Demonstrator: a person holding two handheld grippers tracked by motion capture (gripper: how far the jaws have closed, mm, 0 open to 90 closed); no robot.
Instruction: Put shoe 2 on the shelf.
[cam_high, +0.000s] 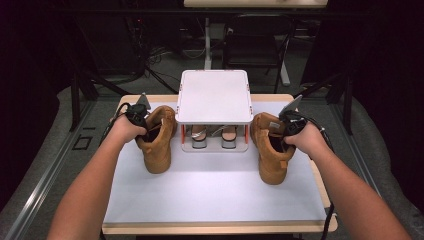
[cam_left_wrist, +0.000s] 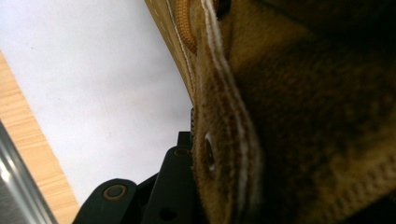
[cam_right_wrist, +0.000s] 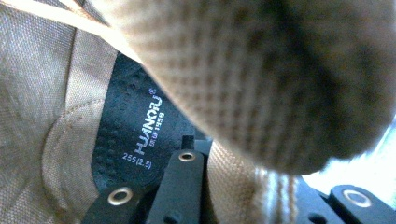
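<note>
High view: the left gripper (cam_high: 137, 116) grasps the left boot (cam_high: 157, 140) at centre left, the right gripper (cam_high: 290, 125) the right boot (cam_high: 270, 150) at centre right; toes point at the frame bottom, flanking the shoe rack (cam_high: 214, 95) on the tabletop (cam_high: 215, 195).

Left gripper view: jaws pinch the collar edge (cam_left_wrist: 219, 154).

Right gripper view: jaws clamp the collar, above the insole label (cam_right_wrist: 140, 130).

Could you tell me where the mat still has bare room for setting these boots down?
The mat's near half, in front of both boots, is bare. So is the strip before the rack, between left boot and right boot. Beside the rack it's crowded.
</note>
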